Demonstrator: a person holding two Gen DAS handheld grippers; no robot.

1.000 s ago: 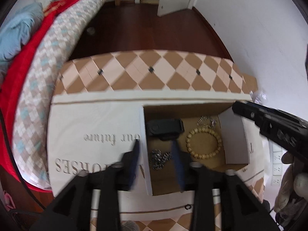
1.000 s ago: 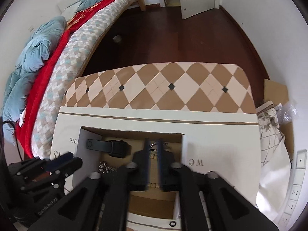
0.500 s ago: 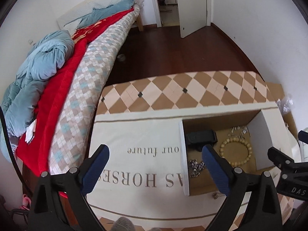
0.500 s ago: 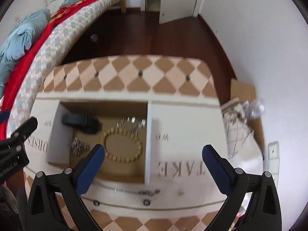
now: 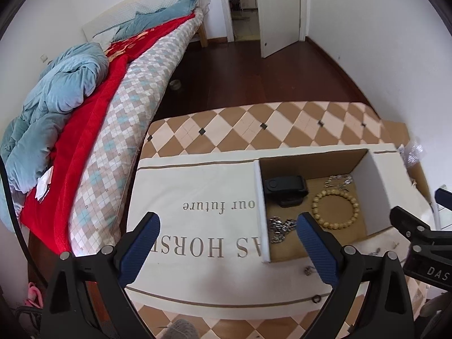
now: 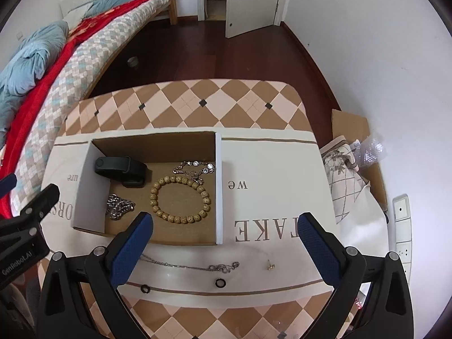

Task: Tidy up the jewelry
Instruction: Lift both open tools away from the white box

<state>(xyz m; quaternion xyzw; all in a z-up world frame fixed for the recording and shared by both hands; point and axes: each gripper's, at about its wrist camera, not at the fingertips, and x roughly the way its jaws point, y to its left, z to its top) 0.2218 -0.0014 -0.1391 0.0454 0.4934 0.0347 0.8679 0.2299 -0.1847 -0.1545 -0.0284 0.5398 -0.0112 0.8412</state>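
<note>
A: Brown cardboard lines the open box (image 6: pixel 158 234) sitting on the cream printed cloth (image 6: pixel 276 169) over the checked bench (image 6: pixel 226 104). What lies inside the box?

B: A wooden bead bracelet (image 6: pixel 180 199) near its middle, a black band (image 6: pixel 121 168) toward its far left corner, a silver chain (image 6: pixel 118 206) heaped by its left wall, and a sparkly chain (image 6: pixel 195 168) against its far right side.

A: And outside the box?

B: Just in front of its near wall, on the cloth, a thin silver necklace (image 6: pixel 195 267), a small gold earring (image 6: pixel 270 266) and two dark rings (image 6: pixel 220 283).

A: The fingers?

B: Both pairs have just been opening and now stand wide with nothing between them. The right gripper (image 6: pixel 224 237) hangs over the box's near right corner; the left gripper (image 5: pixel 226 237) hangs over the cloth and the box's left wall (image 5: pixel 258 197).

A: Anything beside the bench?

B: A bed (image 5: pixel 93 104) with a red blanket, left of the box.
</note>
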